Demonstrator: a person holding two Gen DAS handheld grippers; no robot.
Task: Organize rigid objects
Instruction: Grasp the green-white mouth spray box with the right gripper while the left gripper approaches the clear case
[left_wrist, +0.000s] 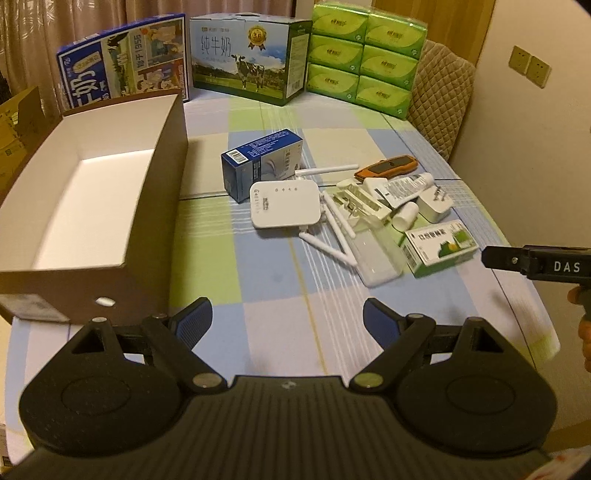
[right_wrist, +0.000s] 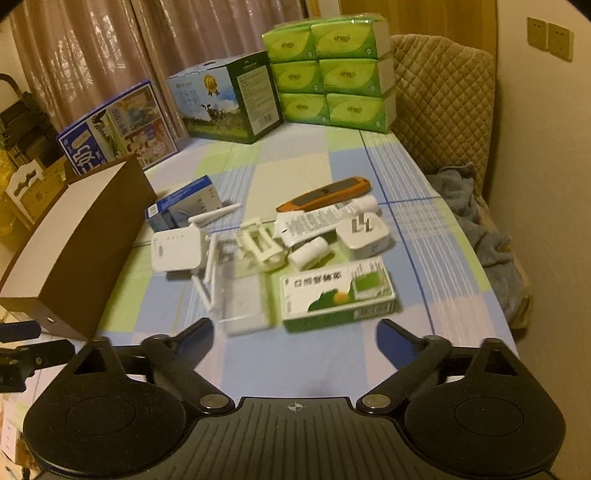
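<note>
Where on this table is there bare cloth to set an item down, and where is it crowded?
Free: the strip between the left gripper and the white router; the cloth between the brown box and the blue carton; the stretch before the milk carton. Crowded: router to green-and-white box, where items overlap.

Far table edge: two milk cartons (left_wrist: 243, 55), stacked green tissue packs (left_wrist: 364, 59); quilted chair (right_wrist: 443, 107), curtains (right_wrist: 110, 48), wall sockets (left_wrist: 529, 66) beyond.
</note>
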